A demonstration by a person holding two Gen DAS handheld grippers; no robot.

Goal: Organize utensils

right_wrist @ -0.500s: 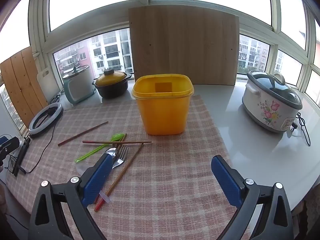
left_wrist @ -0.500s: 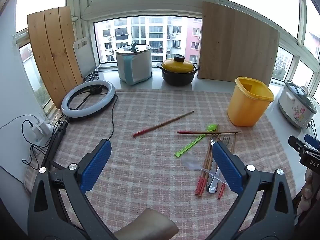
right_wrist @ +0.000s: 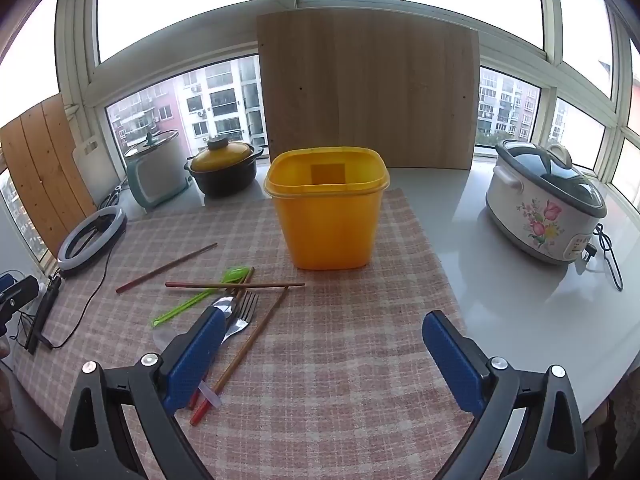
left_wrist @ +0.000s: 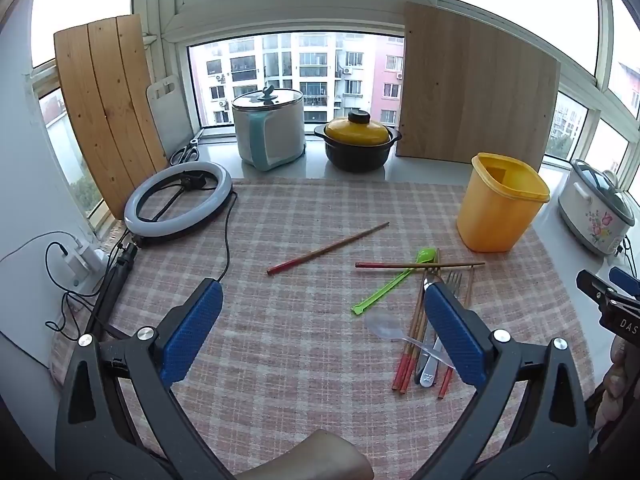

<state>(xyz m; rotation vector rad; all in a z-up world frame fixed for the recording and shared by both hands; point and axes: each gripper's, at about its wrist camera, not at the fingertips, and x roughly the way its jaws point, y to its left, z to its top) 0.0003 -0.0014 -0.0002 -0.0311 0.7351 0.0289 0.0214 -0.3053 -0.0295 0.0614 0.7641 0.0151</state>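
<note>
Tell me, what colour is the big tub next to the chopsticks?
The tub is yellow-orange all over; the right wrist view shows it best.

White tabletop, curved near edge at right. Plaid cloth covers its left and middle. On cloth: yellow bin upright toward far edge; ring light at far left corner, its cable trailing over the cloth; lone chopstick mid-cloth; utensil pile near the bin: green spoon, clear spoon, fork, metal spoon, chopsticks crossing. On bare tabletop: rice cooker at right, black pot and white pot along far edge, scissors far left.
</note>
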